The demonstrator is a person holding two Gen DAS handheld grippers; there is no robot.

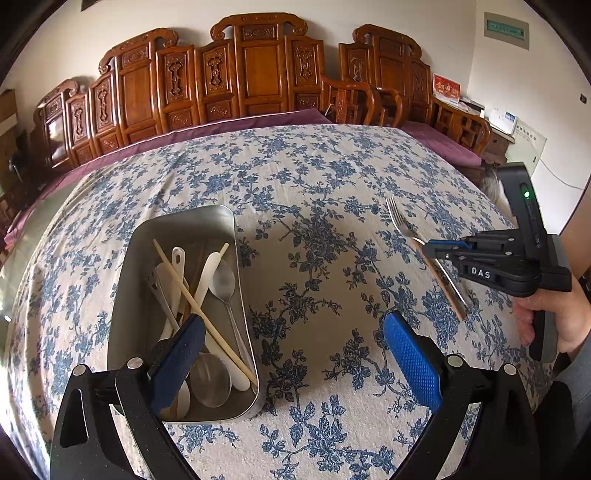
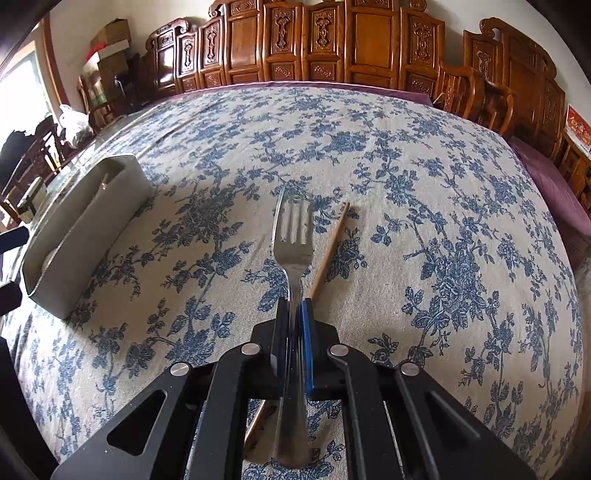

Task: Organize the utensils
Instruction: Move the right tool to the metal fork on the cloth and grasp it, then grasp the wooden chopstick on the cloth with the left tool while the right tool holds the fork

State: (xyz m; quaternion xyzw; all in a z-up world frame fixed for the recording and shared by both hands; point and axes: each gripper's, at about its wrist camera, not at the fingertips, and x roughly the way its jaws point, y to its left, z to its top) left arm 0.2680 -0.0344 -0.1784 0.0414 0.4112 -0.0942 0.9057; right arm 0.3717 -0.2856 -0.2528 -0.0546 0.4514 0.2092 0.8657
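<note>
Most utensils already sat in the metal tray (image 1: 184, 229), the right gripper (image 2: 294, 314) was clamped on the fork (image 2: 291, 236) near it, one wooden chopstick (image 2: 330, 247) remained on the tablecloth (image 2: 424, 184), and the left gripper (image 1: 291, 350) hung spread and empty.

Ahead of me, across the top of the frame, stands a row of carved reddish-brown wooden chair backs (image 1: 255, 74) against a plain cream-white wall (image 1: 406, 18). A purple cushion strip (image 1: 221, 129) runs along their seats. The worktop wears a cream cloth printed with blue flowers (image 1: 314, 177), filling the centre and bottom. At upper right hangs a small grey-green wall panel (image 1: 506, 30), with a red card (image 1: 446, 85) below it. In my right view, bright daylight comes from a window (image 2: 22, 85) at upper left, beside stacked cardboard boxes (image 2: 110, 40).
</note>
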